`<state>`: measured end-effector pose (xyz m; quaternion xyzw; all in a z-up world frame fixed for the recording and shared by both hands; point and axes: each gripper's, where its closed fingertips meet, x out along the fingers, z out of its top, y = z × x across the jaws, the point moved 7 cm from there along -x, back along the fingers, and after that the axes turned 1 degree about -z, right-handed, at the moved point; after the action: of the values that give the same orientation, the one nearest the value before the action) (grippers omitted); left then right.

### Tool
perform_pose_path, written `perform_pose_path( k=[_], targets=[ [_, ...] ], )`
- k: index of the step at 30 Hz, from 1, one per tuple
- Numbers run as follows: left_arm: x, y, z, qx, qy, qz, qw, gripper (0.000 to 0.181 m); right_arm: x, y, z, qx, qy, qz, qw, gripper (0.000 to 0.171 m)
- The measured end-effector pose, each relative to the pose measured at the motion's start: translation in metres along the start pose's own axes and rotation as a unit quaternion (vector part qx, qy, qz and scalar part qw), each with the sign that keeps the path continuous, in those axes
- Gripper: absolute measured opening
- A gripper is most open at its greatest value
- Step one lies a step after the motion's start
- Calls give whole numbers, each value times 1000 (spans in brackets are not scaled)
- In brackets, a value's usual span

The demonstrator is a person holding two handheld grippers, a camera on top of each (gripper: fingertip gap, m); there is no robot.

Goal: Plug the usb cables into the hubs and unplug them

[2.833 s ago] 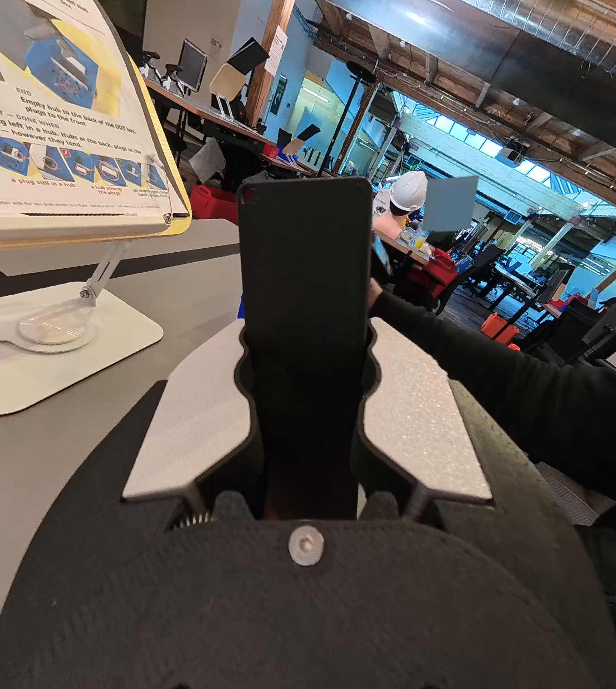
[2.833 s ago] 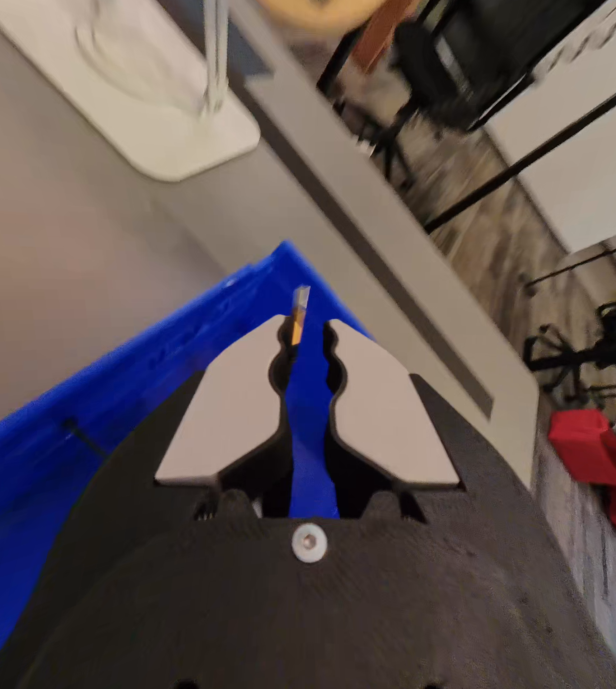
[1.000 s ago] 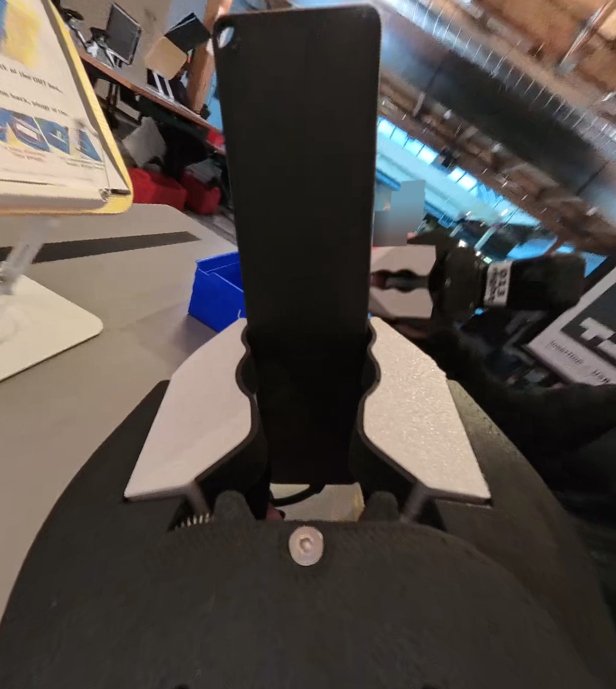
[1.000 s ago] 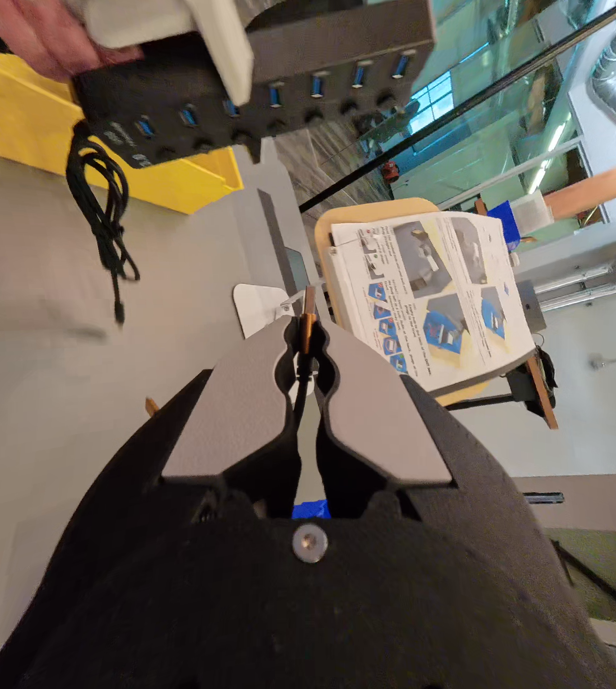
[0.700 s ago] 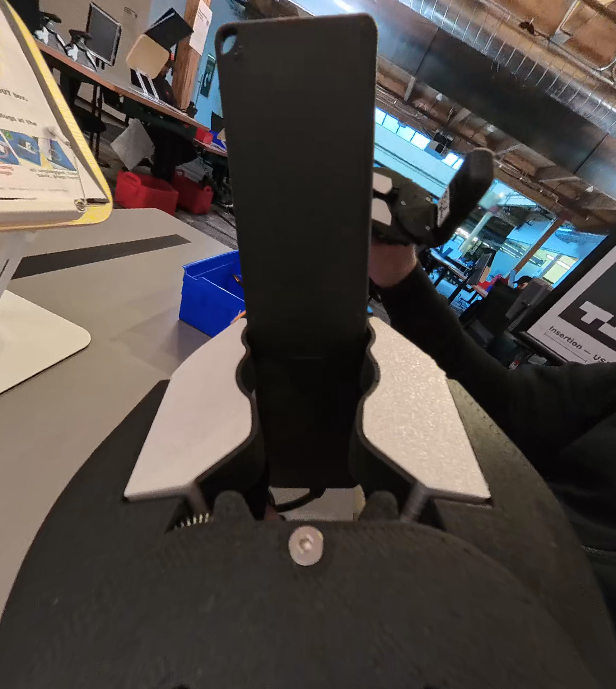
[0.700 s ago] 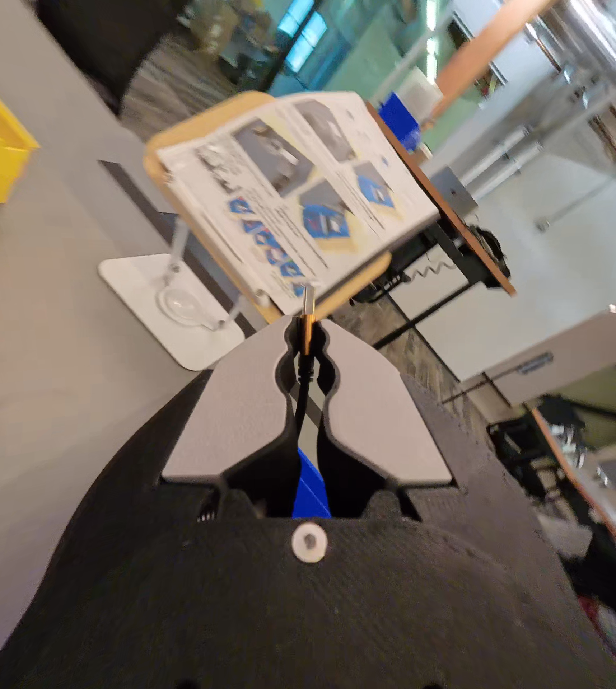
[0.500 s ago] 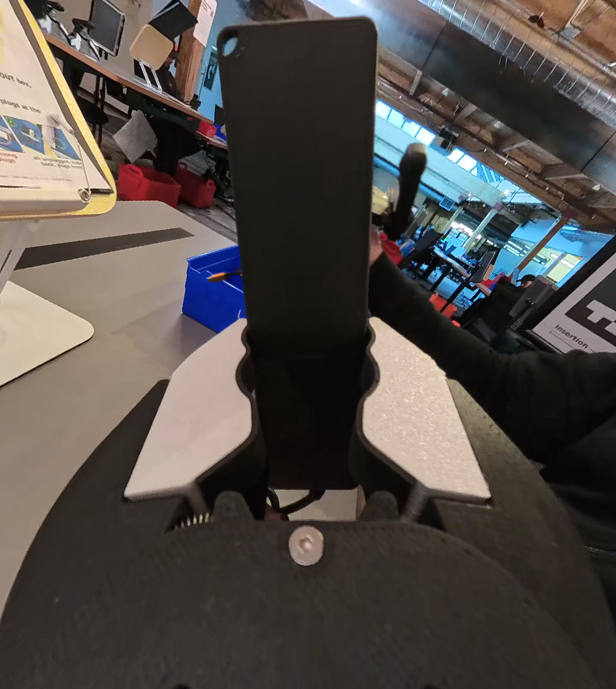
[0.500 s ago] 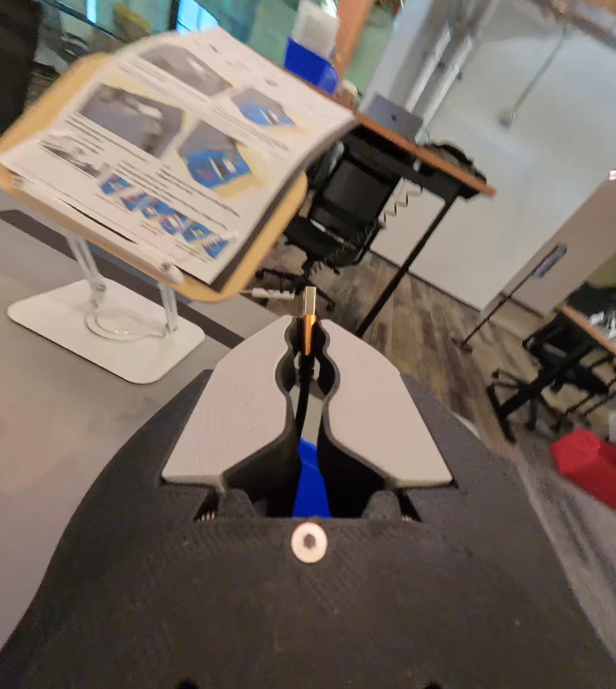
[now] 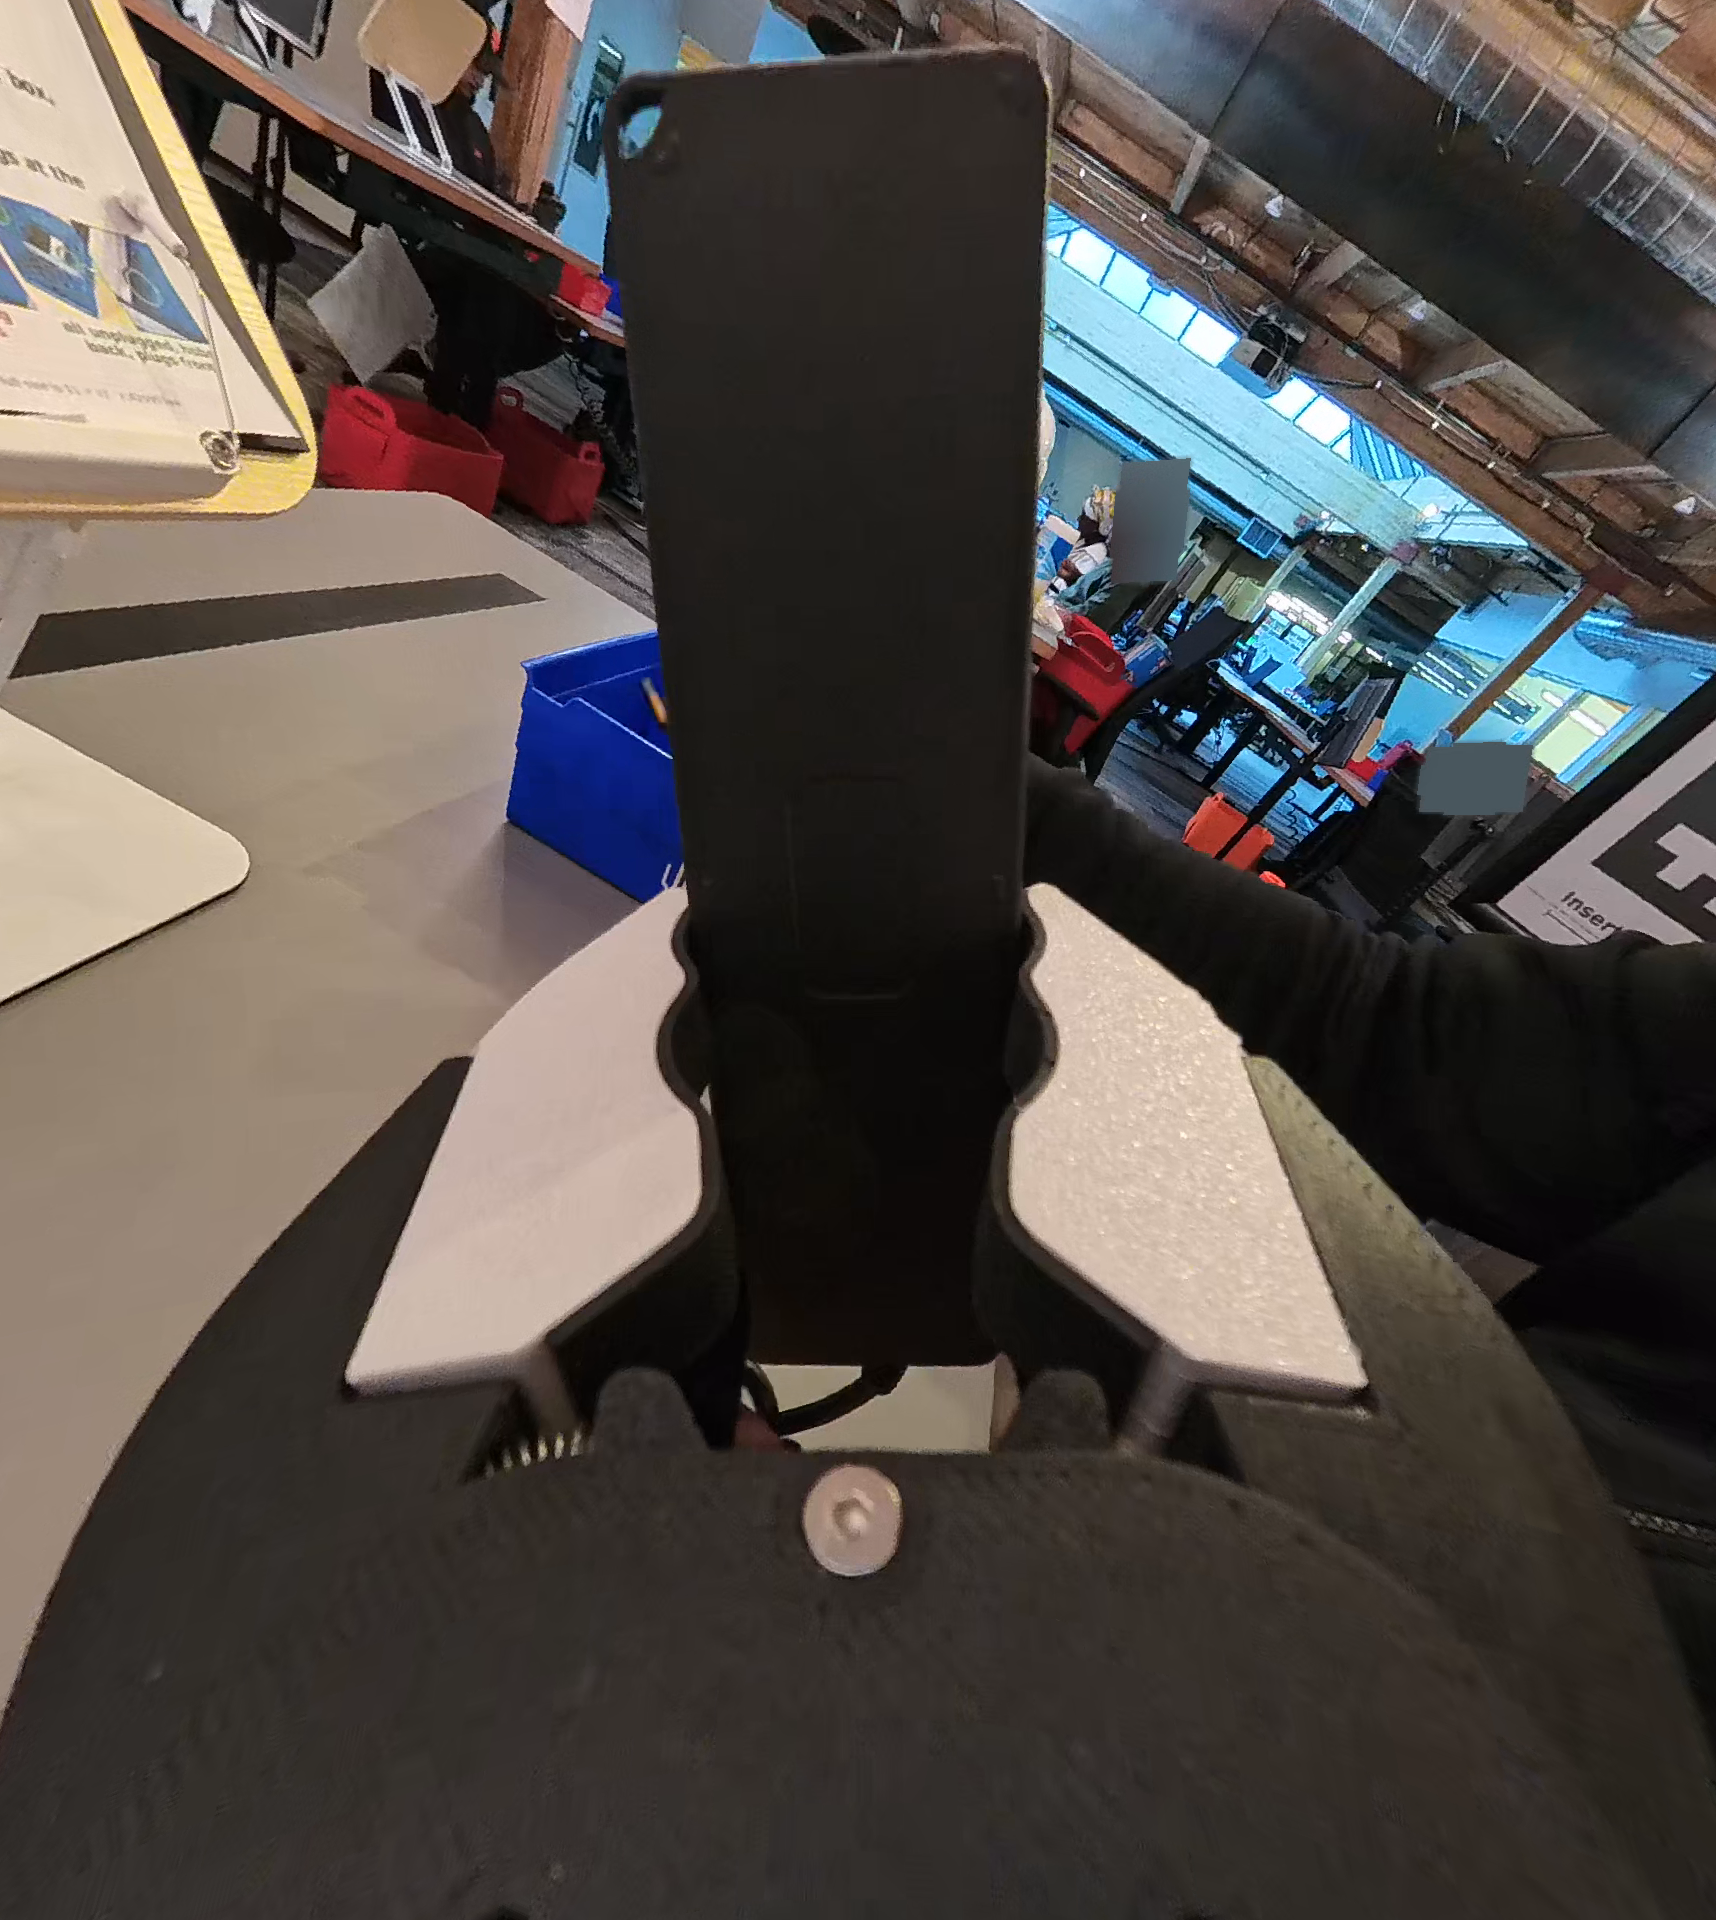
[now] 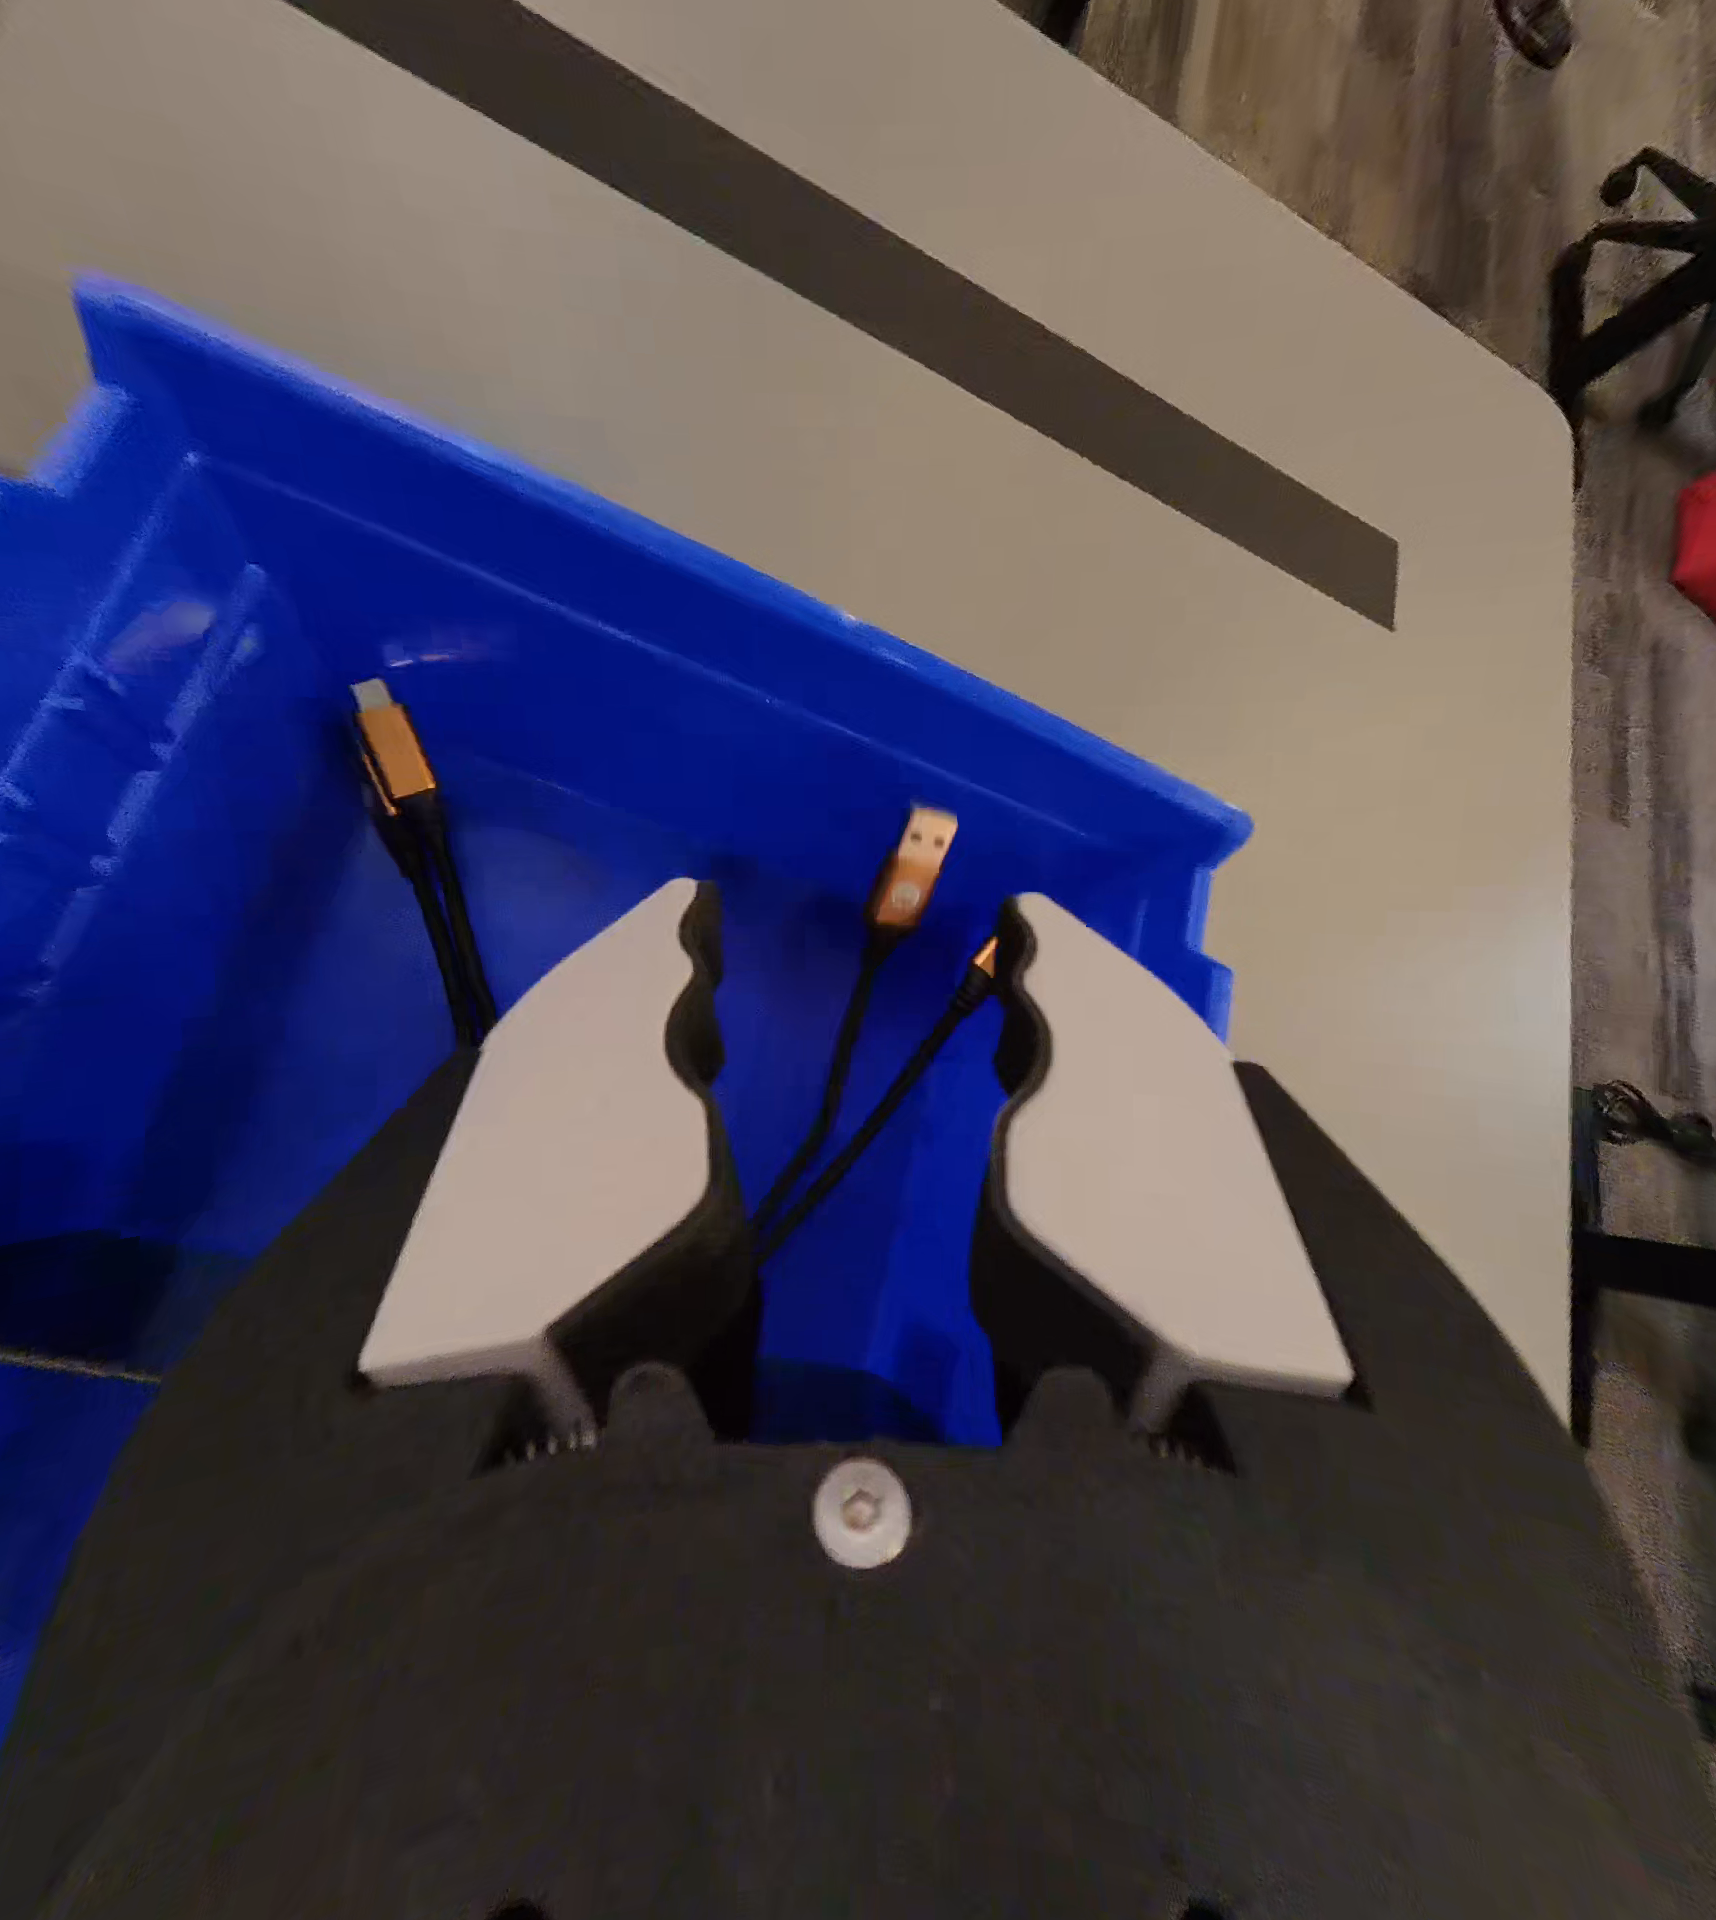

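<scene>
Left tongs (image 9: 854,997) clamped a black hub (image 9: 833,520) upright above the grey worktop (image 9: 210,1039), a blue bin (image 9: 594,779) just behind. Right tongs (image 10: 859,925) hung spread wide over that bin (image 10: 625,665), empty; cables (image 10: 911,862) with orange plugs lay inside.

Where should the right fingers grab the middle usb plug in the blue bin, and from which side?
Grip the middle usb plug on its orange-gold shell, just above the braided cable, closing across the flat faces. It leans upright against the wall of the blue bin with its metal tip up, so probably come down from above; the right gripper is already open over it.
</scene>
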<state>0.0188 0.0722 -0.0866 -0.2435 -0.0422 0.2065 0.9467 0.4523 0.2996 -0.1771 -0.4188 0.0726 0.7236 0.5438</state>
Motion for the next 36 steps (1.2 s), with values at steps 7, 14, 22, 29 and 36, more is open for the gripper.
perform_pose_path(
  k=[7, 14, 22, 29, 36],
  targets=[
    [4, 3, 0, -23, -31, -8, 999, 54, -112, 68, 61, -90, -187, 97, 973, 52],
    [10, -6, 2, -20, -71, -22, 997, 55, -208, 256, 86, -160, -256, 454, 838, 73],
    [20, -25, -1, 19, -53, -36, 998, 54, -203, 345, 79, -110, -211, 593, 769, 85],
    [23, -30, -2, 28, -45, -51, 997, 55, -207, 348, 73, -85, -228, 653, 717, 59],
    [24, -34, -1, 34, -49, -64, 996, 55, -208, 343, 72, -105, -232, 641, 724, 58]
  ],
)
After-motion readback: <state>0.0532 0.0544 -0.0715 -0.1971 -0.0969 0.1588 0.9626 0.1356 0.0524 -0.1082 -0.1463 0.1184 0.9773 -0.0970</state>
